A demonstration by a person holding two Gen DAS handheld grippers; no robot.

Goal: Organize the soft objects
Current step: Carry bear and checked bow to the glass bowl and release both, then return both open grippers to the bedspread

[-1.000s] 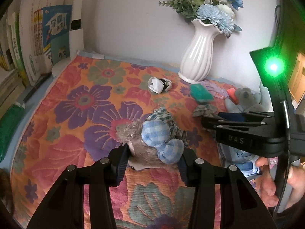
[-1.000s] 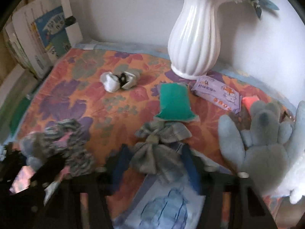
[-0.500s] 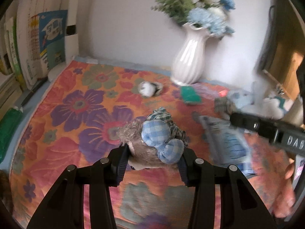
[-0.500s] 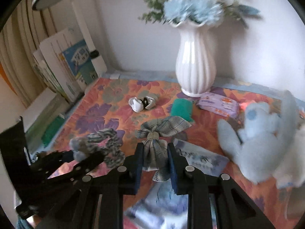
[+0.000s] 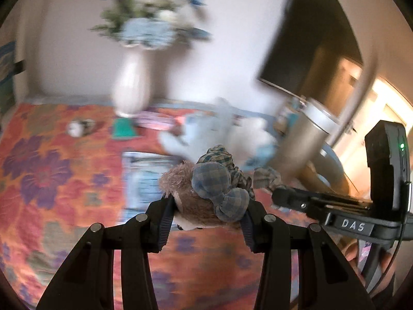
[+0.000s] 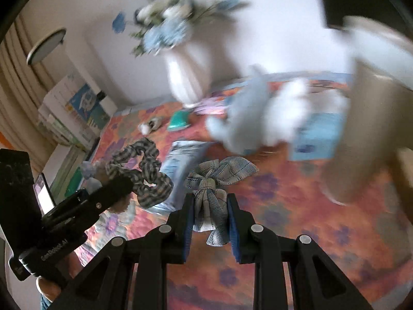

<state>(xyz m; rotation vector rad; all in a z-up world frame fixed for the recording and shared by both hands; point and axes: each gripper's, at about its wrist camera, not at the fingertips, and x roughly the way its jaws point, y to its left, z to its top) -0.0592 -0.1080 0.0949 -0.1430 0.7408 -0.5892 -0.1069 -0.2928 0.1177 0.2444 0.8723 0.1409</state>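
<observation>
Here, left gripper (image 5: 206,211) jaws clamp a fuzzy, checked-cloth bundle (image 5: 206,193); right gripper (image 6: 210,219) jaws pinch a plaid bow (image 6: 216,178).

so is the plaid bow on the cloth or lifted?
Lifted: the right gripper is shut on the plaid bow, which hangs clear above the floral cloth.

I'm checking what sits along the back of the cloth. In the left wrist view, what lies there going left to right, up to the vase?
Small white and dark bundle → green pouch → white vase.
</observation>
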